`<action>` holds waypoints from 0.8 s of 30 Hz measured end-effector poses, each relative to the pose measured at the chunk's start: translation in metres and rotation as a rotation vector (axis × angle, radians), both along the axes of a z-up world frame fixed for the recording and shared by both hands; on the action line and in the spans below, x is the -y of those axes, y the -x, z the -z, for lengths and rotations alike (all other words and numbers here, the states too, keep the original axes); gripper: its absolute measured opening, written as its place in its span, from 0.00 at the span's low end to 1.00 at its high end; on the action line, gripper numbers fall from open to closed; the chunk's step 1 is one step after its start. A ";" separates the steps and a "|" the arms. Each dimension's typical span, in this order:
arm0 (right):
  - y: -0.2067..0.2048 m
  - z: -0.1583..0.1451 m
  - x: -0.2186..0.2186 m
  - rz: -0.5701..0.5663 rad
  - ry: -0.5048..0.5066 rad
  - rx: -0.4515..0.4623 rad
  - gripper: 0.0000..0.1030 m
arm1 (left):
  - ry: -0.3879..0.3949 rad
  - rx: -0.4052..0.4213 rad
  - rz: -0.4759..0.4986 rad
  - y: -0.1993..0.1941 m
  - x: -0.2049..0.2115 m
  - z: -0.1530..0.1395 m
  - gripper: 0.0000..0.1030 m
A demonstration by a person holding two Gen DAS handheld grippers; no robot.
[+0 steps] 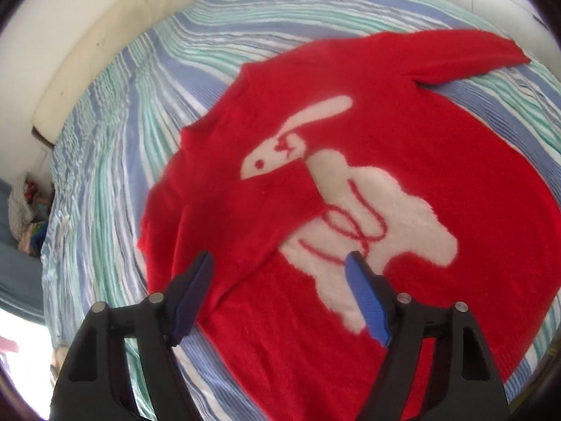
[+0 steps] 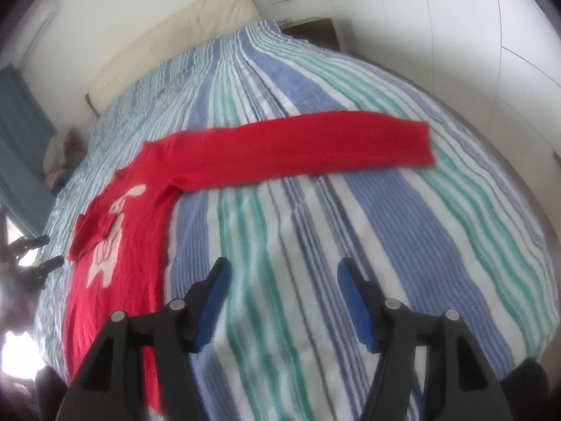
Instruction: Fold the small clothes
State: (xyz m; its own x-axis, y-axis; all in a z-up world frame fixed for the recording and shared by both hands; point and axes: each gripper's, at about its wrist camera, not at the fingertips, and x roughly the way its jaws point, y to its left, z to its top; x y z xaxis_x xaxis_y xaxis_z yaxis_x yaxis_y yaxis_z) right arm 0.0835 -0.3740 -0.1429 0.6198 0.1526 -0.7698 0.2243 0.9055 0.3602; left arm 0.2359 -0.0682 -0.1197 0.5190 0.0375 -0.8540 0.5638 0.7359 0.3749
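The red sweater [image 1: 403,133] lay flat on the striped bed cover [image 1: 147,80], white rabbit figure [image 1: 368,210] facing up. One sleeve [image 1: 252,207] was folded in across the chest, covering part of the rabbit; the other sleeve [image 2: 308,144] lay stretched straight out to the side on the cover.

My left tool [image 1: 280,263] hung over the sweater's lower part — jaws wide, nothing between them. My right tool [image 2: 284,270] stood over bare cover beside the sweater, under the outstretched sleeve — jaws apart, holding nothing. Both views were somewhat blurred.
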 end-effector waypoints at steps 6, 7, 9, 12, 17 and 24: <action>0.019 0.013 -0.048 -0.090 0.028 0.011 0.61 | 0.065 -0.087 -0.108 -0.048 0.004 0.046 0.26; 0.021 0.014 -0.051 -0.097 0.042 0.010 0.61 | 0.102 -0.100 -0.135 -0.050 0.000 0.047 0.07; 0.025 0.016 -0.056 -0.104 0.064 0.004 0.61 | 0.183 -0.069 -0.212 -0.053 -0.017 0.032 0.03; 0.026 0.014 -0.056 -0.102 0.083 0.017 0.61 | 0.357 0.026 -0.421 -0.053 -0.087 -0.016 0.03; 0.023 0.011 -0.055 -0.096 0.106 0.041 0.61 | 0.533 0.172 -0.927 -0.022 -0.275 -0.067 0.03; 0.018 0.019 -0.065 -0.115 0.089 0.021 0.61 | 0.427 0.120 -1.316 0.033 -0.414 -0.003 0.03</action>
